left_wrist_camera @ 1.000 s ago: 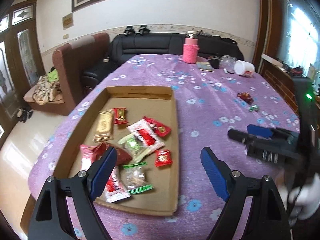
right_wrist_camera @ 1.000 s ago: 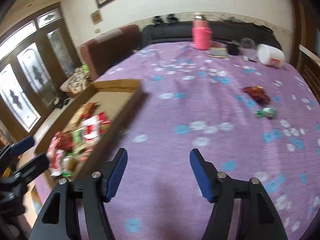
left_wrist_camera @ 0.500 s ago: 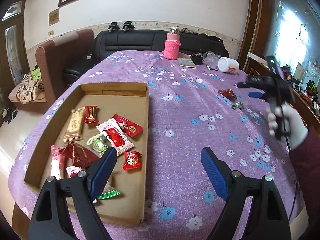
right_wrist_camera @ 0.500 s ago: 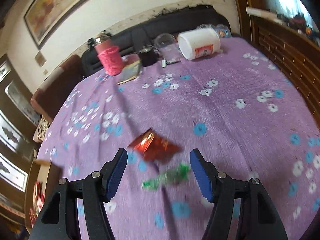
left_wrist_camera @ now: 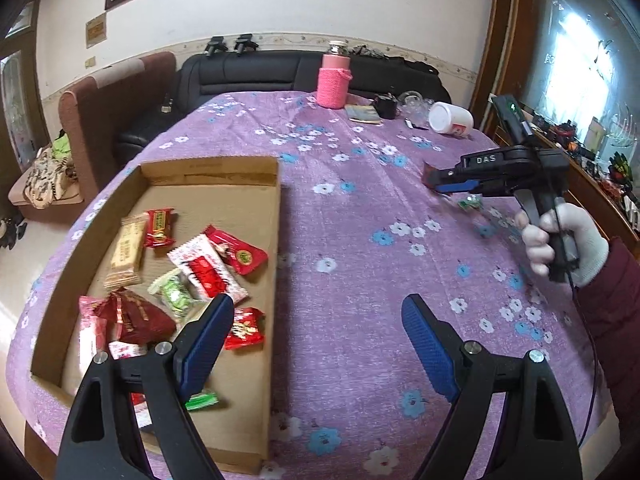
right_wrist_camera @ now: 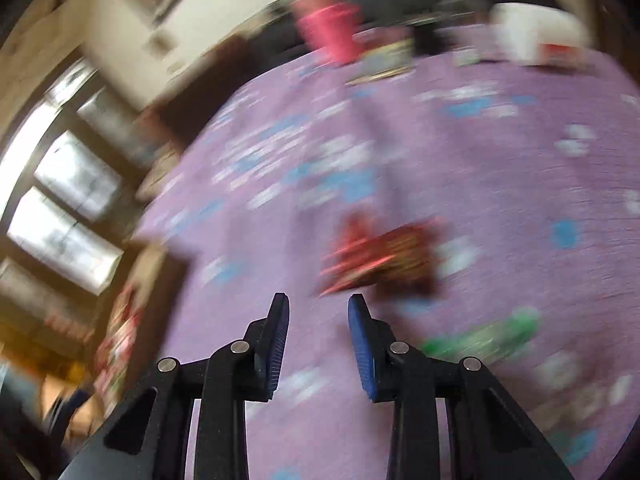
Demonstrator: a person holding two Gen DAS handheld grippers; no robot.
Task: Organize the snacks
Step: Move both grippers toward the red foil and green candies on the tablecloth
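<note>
A shallow cardboard tray (left_wrist_camera: 236,168) on the purple flowered tablecloth holds several wrapped snacks. My left gripper (left_wrist_camera: 318,320) is open and empty, hovering over the tray's near right edge. My right gripper (right_wrist_camera: 318,312) is half closed and empty, just short of a dark red snack packet (right_wrist_camera: 384,256), with a green wrapped candy (right_wrist_camera: 484,338) to its right. The right wrist view is blurred. In the left wrist view the right gripper (left_wrist_camera: 434,180) is low over the red packet (left_wrist_camera: 427,172), beside the green candy (left_wrist_camera: 470,203).
A pink-sleeved bottle (left_wrist_camera: 334,76), a booklet (left_wrist_camera: 364,114), a small black object (left_wrist_camera: 386,105) and a white jar on its side (left_wrist_camera: 450,118) stand at the table's far end. A black sofa (left_wrist_camera: 256,72) and brown armchair (left_wrist_camera: 104,96) lie beyond.
My right gripper has swung right and dropped toward the red packet and green candy, and its jaws have narrowed. My left gripper stayed open near the tray, shifting slightly.
</note>
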